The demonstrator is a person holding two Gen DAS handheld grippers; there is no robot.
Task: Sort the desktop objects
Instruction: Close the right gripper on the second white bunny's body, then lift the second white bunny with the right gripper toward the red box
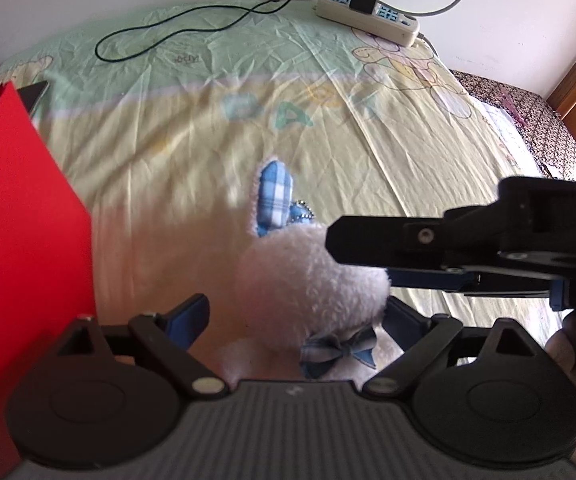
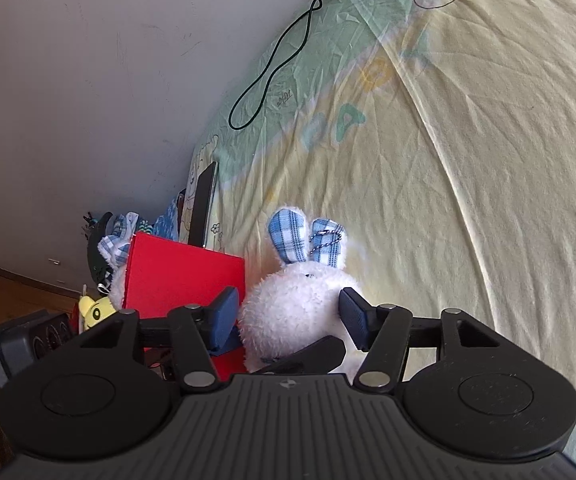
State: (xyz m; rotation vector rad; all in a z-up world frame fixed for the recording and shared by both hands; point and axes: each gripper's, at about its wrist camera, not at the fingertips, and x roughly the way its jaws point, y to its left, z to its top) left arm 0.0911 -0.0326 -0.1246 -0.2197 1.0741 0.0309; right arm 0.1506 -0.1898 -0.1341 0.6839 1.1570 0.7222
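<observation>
Plush rabbit [image 2: 296, 308], white with blue plaid ears, lies on the bed sheet [image 2: 468, 168] at the lower centre of both wrist views, and it is the thing I mean to sort next. In the right wrist view its round head sits between the blue pads of my right gripper [image 2: 290, 314], which are spread about as wide as the head; I judge them flanking it, not yet squeezing, though contact on the left pad is hard to rule out. The ears point away from the camera, toward the upper part of the frame, so the toy's long axis runs along the fingers, not across them.

In the left wrist view my left gripper [image 1: 296, 318] is also spread wide with nothing clamped, the rabbit's head and bow tie between its pads. The right gripper's finger crosses in from the right edge over the head.

A red box [image 2: 183, 280] stands just left of the rabbit, probably the bin. The right arm looks better placed to close and lift; I would guard against pinching only fur.
</observation>
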